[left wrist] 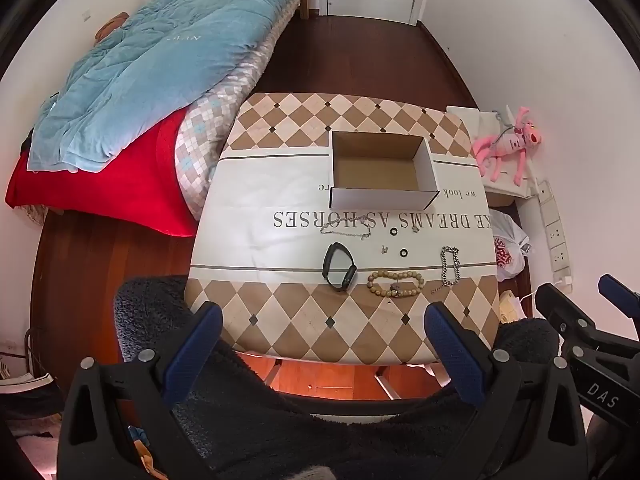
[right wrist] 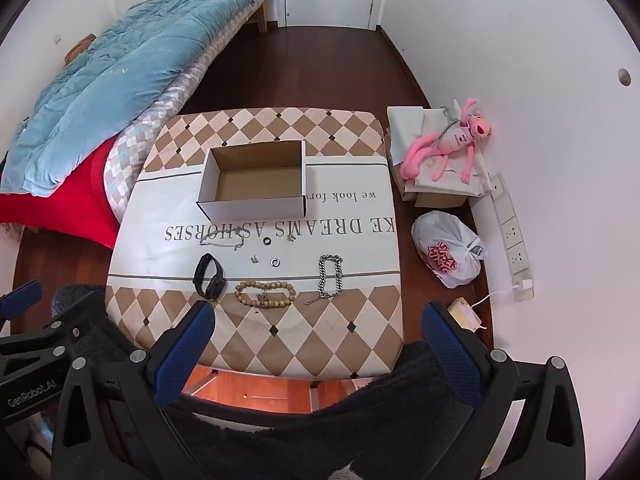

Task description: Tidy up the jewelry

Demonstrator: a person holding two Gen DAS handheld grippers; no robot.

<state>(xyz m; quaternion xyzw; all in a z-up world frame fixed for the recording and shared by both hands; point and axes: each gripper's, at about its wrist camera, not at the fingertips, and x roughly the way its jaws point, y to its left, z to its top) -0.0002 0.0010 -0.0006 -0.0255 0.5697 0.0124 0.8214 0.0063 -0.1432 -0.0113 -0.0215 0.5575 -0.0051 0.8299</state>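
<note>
An open cardboard box [left wrist: 382, 170] [right wrist: 256, 184] stands empty on the cloth-covered table [left wrist: 280, 208] [right wrist: 360, 320]. In front of it lie a black wristband [left wrist: 339, 266] [right wrist: 209, 272], a wooden bead bracelet [left wrist: 395, 283] [right wrist: 265, 293], a thick silver chain [left wrist: 450, 265] [right wrist: 330, 276], a thin silver chain [left wrist: 346, 231] [right wrist: 222, 238], two small rings [left wrist: 394, 232] [left wrist: 404, 253] [right wrist: 267, 241] [right wrist: 275, 262] and small earrings [left wrist: 384, 248] [right wrist: 254, 258]. My left gripper [left wrist: 324, 340] and right gripper [right wrist: 318, 338] are open and empty, held above the table's near edge.
A bed with a blue quilt [left wrist: 160, 64] [right wrist: 112, 80] and red cover is on the left. A pink plush toy [left wrist: 506, 146] [right wrist: 448, 146], a white plastic bag [right wrist: 450, 254] and a power strip [right wrist: 512, 236] lie on the floor at the right.
</note>
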